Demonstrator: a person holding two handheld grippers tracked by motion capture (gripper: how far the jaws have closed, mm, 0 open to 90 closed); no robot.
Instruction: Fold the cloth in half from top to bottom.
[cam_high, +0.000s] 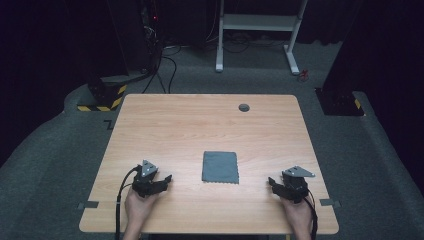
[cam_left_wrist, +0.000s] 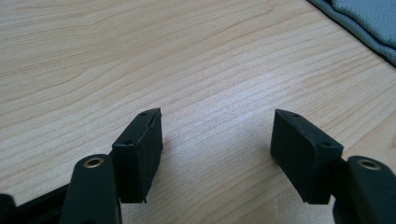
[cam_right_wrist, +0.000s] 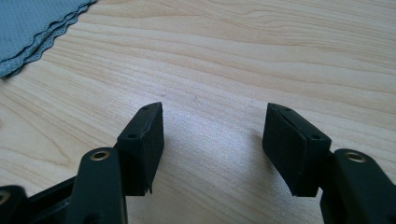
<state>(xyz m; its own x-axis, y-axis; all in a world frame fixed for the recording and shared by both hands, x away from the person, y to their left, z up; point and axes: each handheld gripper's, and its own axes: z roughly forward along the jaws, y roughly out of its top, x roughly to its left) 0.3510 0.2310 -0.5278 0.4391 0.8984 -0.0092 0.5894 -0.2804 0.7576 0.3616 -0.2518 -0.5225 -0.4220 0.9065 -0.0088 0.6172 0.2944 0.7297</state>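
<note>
A folded grey cloth (cam_high: 220, 167) lies flat in the middle of the wooden table (cam_high: 200, 125). My left gripper (cam_high: 167, 179) rests low over the wood to the cloth's left, its jaws wide apart with bare wood between them; in the left gripper view (cam_left_wrist: 217, 128) the cloth (cam_left_wrist: 369, 23) shows at the top right corner. To the cloth's right sits my right gripper (cam_high: 271, 181), open too, nothing between its pads. The right gripper view (cam_right_wrist: 215, 121) has the cloth's scalloped edge (cam_right_wrist: 32, 28) at the top left.
A round grey cable grommet (cam_high: 244, 107) is set in the table near its far edge. Tape strips (cam_high: 88, 204) mark the near corners. Beyond the table stand a white desk frame (cam_high: 257, 30), cables and black stands on grey carpet.
</note>
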